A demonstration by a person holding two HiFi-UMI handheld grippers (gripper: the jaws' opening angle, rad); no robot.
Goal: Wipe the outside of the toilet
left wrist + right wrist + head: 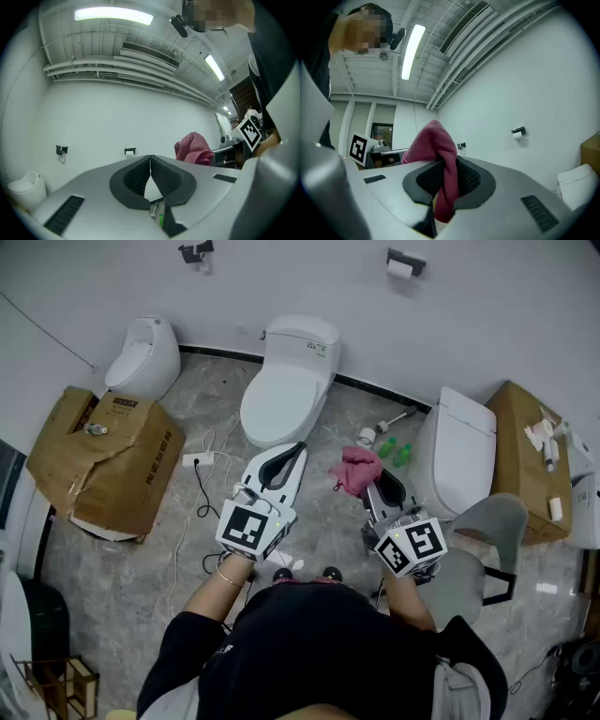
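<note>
Head view, directions read off the frame centre.

- Floor (141, 559): grey marbled tile, meeting a white wall (487, 324) along the top.
- Toilet (286, 381): white, lid down, at 12 o'clock, tank end against the wall. It stands straight ahead of both grippers and neither tool touches it.
- Second toilet (455, 451) at 3 o'clock, also closed. A third, rounder unit (141, 357) is at 10 o'clock.
- Cardboard box (103, 460) at 9 o'clock, flaps partly open. Another box (525, 460) is at 3 o'clock, beyond the second toilet.
- Grey chair (487, 540) at 4 o'clock, just beside the person's right arm.
- Left gripper (298, 448) (150, 159): its tips point towards 12 o'clock, at the front of the toilet bowl. Jaws are pressed together with the pad edges meeting, and nothing is between them.
- Right gripper (380, 482) (445, 164): jaws are clamped on the pink cloth (356, 470) (433, 140). The cloth bunches above the pads and a tail hangs down through them. It sits at 1 o'clock, between the central toilet and the second one, clear of both.
- Small items: a power strip (197, 460) with a trailing cable at 10 o'clock; two green bottles (394, 451) at 1 o'clock, near the cloth; a paper-roll holder (405, 263) on the wall at 1 o'clock.
</note>
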